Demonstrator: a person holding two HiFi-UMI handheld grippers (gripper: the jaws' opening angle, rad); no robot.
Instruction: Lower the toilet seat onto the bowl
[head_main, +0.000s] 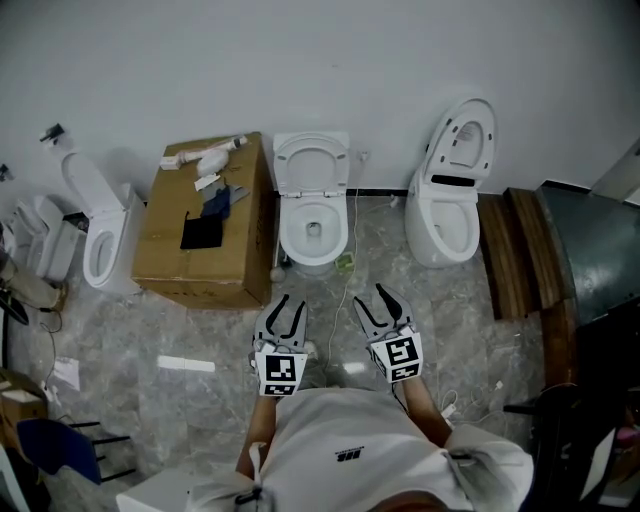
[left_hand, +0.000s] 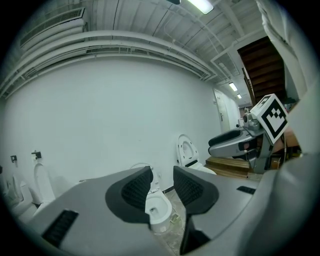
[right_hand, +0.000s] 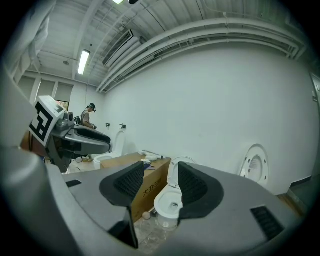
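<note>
The white toilet (head_main: 313, 228) stands against the far wall, its seat (head_main: 312, 165) raised upright against the cistern. Both grippers hover over the marble floor in front of it, pointing at it and clear of it. My left gripper (head_main: 292, 302) is open by a narrow gap with nothing between its pads; in the left gripper view the toilet bowl (left_hand: 159, 209) shows through the gap of the left gripper (left_hand: 162, 182). My right gripper (head_main: 370, 296) is open and empty too. In the right gripper view the bowl (right_hand: 170, 202) sits beyond the right gripper (right_hand: 161, 180).
A cardboard box (head_main: 205, 225) with small items on top stands just left of the toilet. Another toilet (head_main: 450, 195) with its lid up stands to the right, and a third (head_main: 95, 225) at the far left. Wooden boards (head_main: 515, 255) lie right. A thin cable (head_main: 345, 300) runs across the floor.
</note>
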